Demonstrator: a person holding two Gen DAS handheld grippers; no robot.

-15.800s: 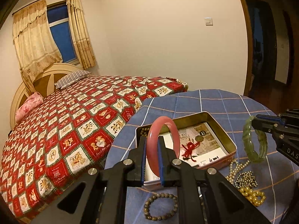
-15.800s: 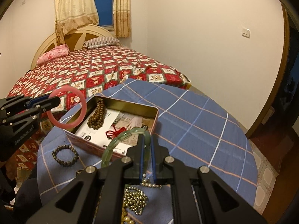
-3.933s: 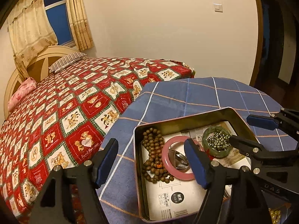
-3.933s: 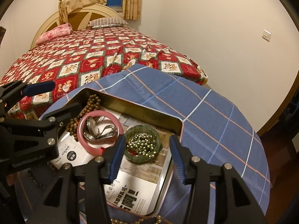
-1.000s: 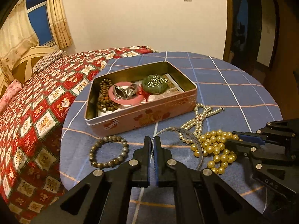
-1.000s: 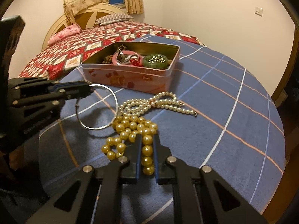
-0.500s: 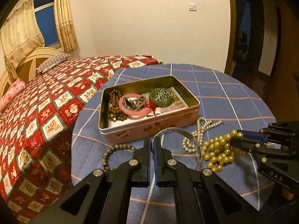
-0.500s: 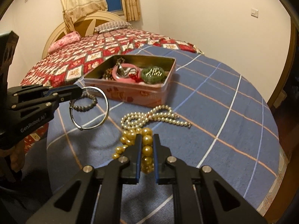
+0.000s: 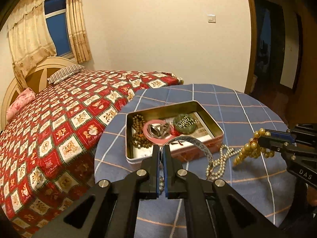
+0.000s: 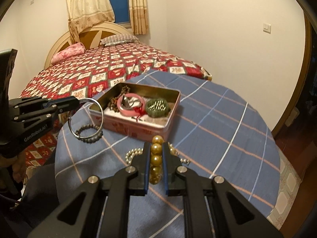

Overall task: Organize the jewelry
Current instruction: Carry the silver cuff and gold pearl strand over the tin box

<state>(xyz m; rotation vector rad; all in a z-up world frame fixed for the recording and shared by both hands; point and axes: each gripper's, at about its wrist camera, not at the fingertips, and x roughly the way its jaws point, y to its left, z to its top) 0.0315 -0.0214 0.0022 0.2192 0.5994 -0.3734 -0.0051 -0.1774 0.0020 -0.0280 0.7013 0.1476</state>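
Note:
My left gripper point(image 9: 162, 148) is shut on a silver bangle point(image 9: 206, 150), held in the air just in front of the open pink tin point(image 9: 216, 127). The bangle also shows in the right wrist view point(image 10: 100, 109). My right gripper point(image 10: 155, 148) is shut on a gold bead necklace point(image 10: 156, 158), lifted off the table; its beads hang from the fingers in the left wrist view point(image 9: 251, 148). The tin point(image 10: 138, 129) holds a pink bangle point(image 9: 147, 130), a green bangle filled with small beads point(image 9: 185, 124) and brown wooden beads point(image 9: 136, 125).
A pearl necklace point(image 9: 221, 160) lies on the blue checked tablecloth point(image 9: 247, 115) by the tin. A dark bead bracelet point(image 10: 89, 132) lies left of the tin. A bed with a red quilt point(image 9: 59, 119) stands beside the round table.
Both grippers have risen and moved toward the tin. The gold necklace has come fully off the table, and the silver bangle is higher and closer to the tin.

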